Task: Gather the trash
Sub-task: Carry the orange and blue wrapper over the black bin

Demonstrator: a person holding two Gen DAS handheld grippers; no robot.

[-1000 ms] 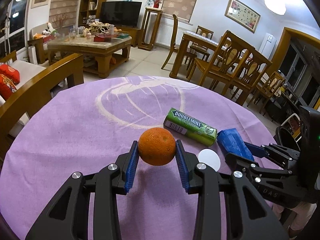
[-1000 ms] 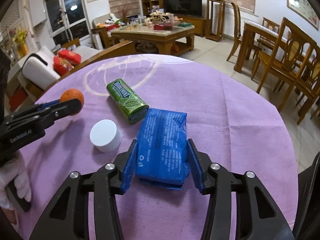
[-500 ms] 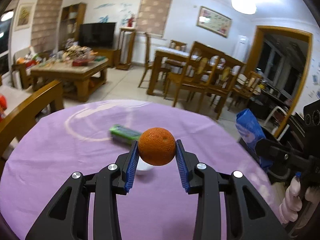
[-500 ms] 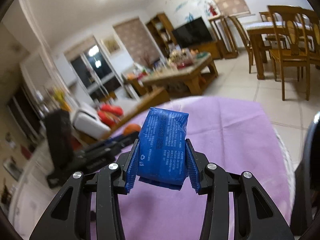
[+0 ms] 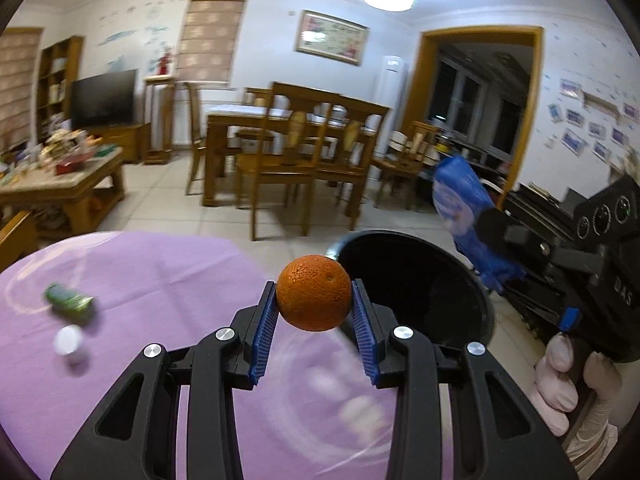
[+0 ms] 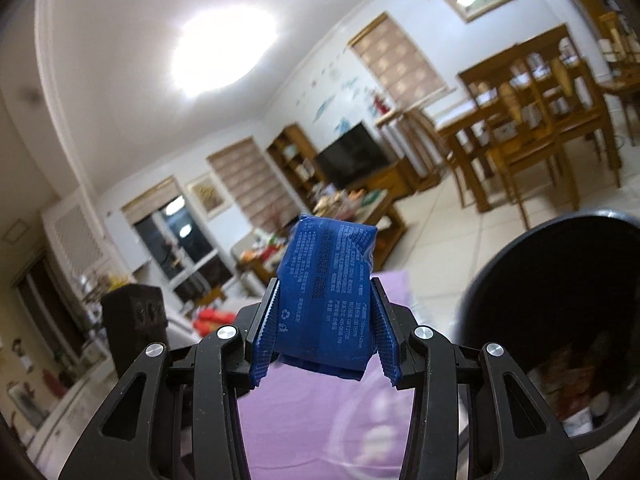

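My left gripper (image 5: 314,300) is shut on an orange (image 5: 313,298), held above the right edge of the purple tablecloth (image 5: 160,280). Just beyond it stands a black trash bin (image 5: 424,280) with its mouth open. My right gripper (image 6: 325,308) is shut on a blue packet (image 6: 326,288), lifted high and tilted; the same blue packet (image 5: 460,204) shows at the right in the left wrist view, above the bin's far side. The black bin (image 6: 560,320) sits at the lower right of the right wrist view with litter at its bottom.
A green gum pack (image 5: 68,304) and a white cap (image 5: 68,340) lie on the cloth at the left. A gloved hand (image 5: 572,384) holds the right gripper's handle. Wooden chairs and a dining table (image 5: 296,136) stand behind, a coffee table (image 5: 60,184) to the left.
Both grippers have lifted off the table and swung right toward the black bin, each keeping its load. The gum pack and white cap stay behind on the cloth.
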